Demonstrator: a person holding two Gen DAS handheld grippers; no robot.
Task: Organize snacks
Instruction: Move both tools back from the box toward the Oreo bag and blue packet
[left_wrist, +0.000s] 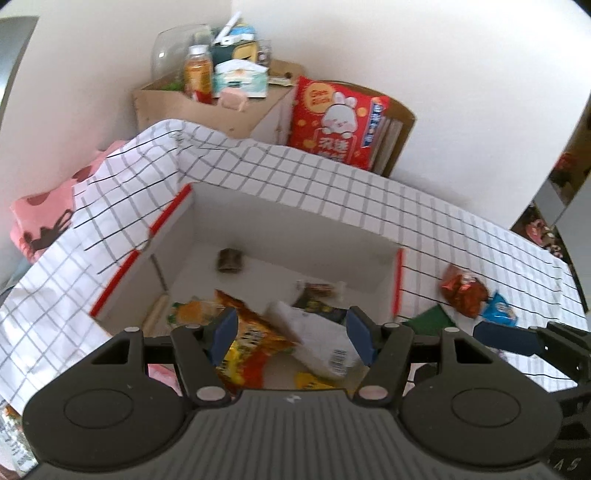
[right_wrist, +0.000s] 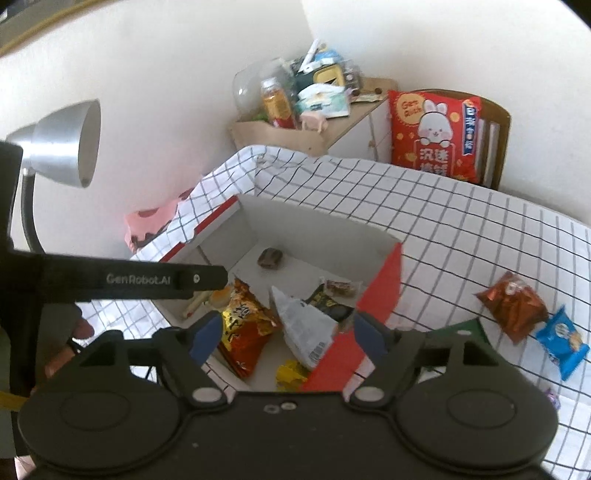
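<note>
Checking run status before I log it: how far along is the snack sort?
Done: several packets lie in the white box, including an orange bag and a white packet. In hand: nothing; both tools are open. Left: the brown-red packet, blue packet and green packet on the checked cloth.

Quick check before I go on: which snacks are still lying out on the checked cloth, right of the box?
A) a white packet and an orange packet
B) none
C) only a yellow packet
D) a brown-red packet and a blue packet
D: the brown-red packet and the blue packet lie on the checked cloth, outside the box.
</note>
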